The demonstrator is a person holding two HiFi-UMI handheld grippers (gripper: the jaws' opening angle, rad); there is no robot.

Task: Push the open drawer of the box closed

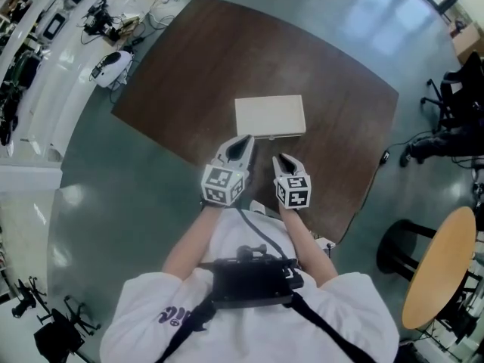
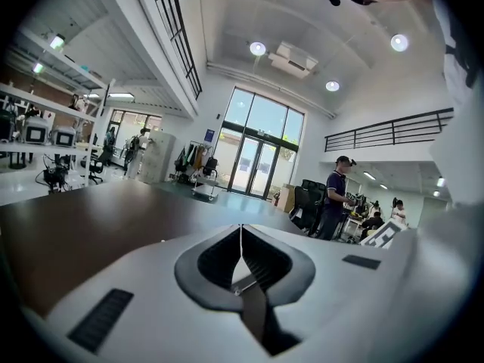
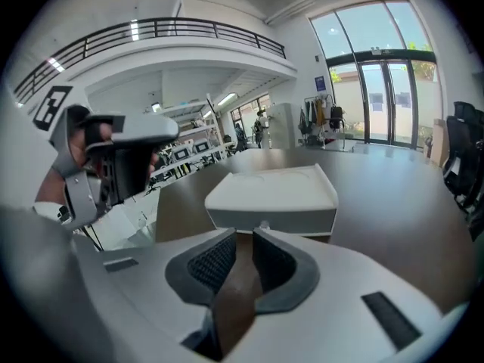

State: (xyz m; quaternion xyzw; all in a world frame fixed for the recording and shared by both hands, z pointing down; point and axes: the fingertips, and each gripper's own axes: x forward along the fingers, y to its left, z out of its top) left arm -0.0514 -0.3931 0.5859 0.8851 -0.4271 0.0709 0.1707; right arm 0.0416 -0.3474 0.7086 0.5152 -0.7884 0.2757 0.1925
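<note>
A flat white box (image 1: 270,116) lies in the middle of the dark brown table (image 1: 174,89). Its drawer front (image 3: 272,219), with a small knob (image 3: 264,224), faces me and looks about flush with the box body. My right gripper (image 3: 243,237) points at that knob from just in front of it, jaws open, nothing between them. In the head view the right gripper (image 1: 278,157) is a short way off the box's near side. The left gripper (image 1: 246,138) hovers by the box's near left corner; in its own view the left gripper (image 2: 240,233) is shut and empty, aimed across bare table.
The table's near edge (image 1: 333,233) runs just under my hands. A round wooden tabletop (image 1: 442,267), a black stool (image 1: 401,248) and an office chair (image 1: 454,119) stand on the right. White benches with equipment (image 1: 106,21) line the left. A person (image 2: 336,195) stands far off.
</note>
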